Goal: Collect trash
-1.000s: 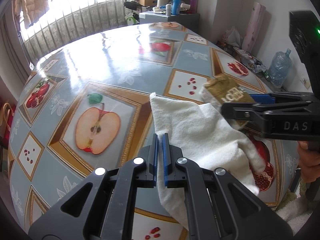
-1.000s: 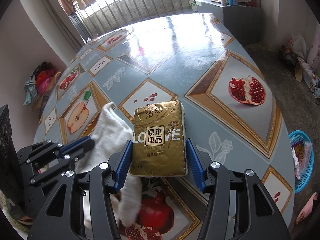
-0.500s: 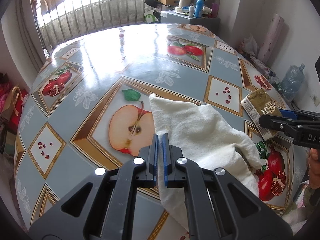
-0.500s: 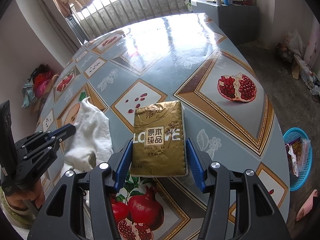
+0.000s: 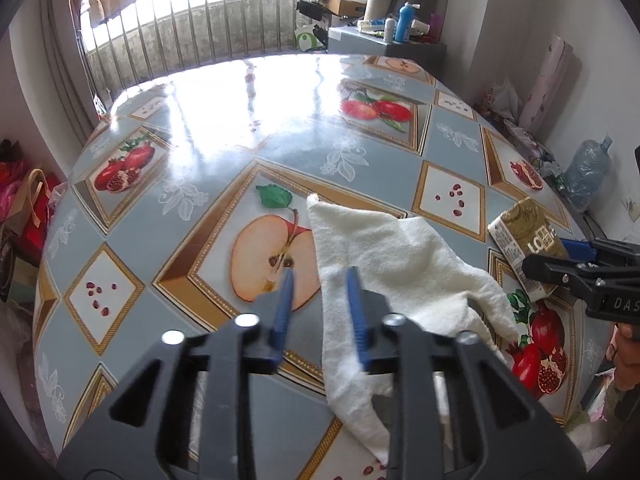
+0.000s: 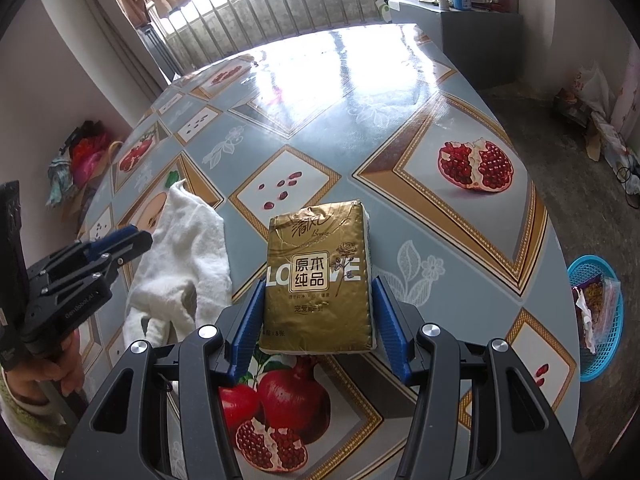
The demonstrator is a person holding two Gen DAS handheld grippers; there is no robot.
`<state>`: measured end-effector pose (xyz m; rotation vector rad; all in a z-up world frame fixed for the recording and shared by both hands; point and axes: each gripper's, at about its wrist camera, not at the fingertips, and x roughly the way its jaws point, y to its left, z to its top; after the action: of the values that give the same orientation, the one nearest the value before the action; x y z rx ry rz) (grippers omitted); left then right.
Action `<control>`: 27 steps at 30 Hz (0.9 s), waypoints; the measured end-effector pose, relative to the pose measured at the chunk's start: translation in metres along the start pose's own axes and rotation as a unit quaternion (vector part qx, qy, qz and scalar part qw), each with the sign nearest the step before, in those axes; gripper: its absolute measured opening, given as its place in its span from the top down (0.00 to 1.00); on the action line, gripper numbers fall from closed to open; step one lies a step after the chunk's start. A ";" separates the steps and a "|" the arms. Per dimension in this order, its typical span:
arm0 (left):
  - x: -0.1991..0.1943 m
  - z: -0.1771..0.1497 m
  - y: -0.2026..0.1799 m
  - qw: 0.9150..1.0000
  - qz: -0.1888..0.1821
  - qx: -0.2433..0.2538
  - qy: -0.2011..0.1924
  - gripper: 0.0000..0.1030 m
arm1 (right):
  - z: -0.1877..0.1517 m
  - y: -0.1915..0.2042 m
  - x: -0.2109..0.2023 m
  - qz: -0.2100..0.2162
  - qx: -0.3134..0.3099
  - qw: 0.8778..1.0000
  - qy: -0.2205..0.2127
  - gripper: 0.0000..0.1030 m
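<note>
A white cloth (image 5: pixel 400 252) lies crumpled on the fruit-patterned table (image 5: pixel 248 120), over the apple print. My left gripper (image 5: pixel 320 271) hovers at its near left edge with its jaws opening; a strip of the cloth shows between the blue pads, which do not press on it. My right gripper (image 6: pixel 319 280) is shut on a gold tissue pack (image 6: pixel 318 272) and holds it just above the table, right of the cloth (image 6: pixel 188 248). The left gripper (image 6: pixel 136 236) shows at the left of the right wrist view. The pack (image 5: pixel 524 228) and right gripper (image 5: pixel 560 256) appear at the right edge of the left wrist view.
A blue basket (image 6: pixel 596 316) with scraps in it stands on the floor to the right of the table. A large water bottle (image 5: pixel 586 174) and clutter sit by the right wall. A grey cabinet (image 5: pixel 384 42) with bottles stands beyond the table.
The left jaws, shut on the cloth before, have parted and the cloth lies loose on the table. The left gripper shifted left, away from the right one. The right gripper kept its grip.
</note>
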<state>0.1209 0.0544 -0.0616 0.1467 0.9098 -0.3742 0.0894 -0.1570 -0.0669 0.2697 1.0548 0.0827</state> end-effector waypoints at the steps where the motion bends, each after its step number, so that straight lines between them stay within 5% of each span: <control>1: -0.003 0.000 -0.001 1.000 0.000 0.000 -0.004 0.68 | -0.001 0.000 -0.001 0.001 0.000 1.000 0.000 0.49; 7: -0.021 0.002 -0.015 1.000 -0.011 0.012 -0.021 0.47 | -0.008 -0.004 -0.005 0.005 -0.005 1.000 0.001 0.49; 12: -0.024 -0.007 -0.035 0.999 -0.045 0.029 -0.002 0.41 | -0.014 -0.006 -0.010 0.002 -0.013 1.000 0.007 0.49; 16: -0.015 -0.015 -0.051 0.997 -0.058 0.043 0.015 0.39 | -0.017 -0.008 -0.013 0.002 -0.011 1.000 0.010 0.49; 23: 0.005 -0.019 -0.070 0.995 -0.004 0.096 0.015 0.39 | -0.018 -0.008 -0.013 -0.001 -0.007 1.000 0.012 0.49; 27: 0.008 -0.017 -0.067 0.996 -0.017 0.083 0.019 0.48 | -0.016 -0.008 -0.013 -0.001 -0.006 1.000 0.016 0.47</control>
<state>0.0875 -0.0053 -0.0766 0.2923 0.9192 -0.4806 0.0686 -0.1647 -0.0659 0.2569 1.0858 0.0907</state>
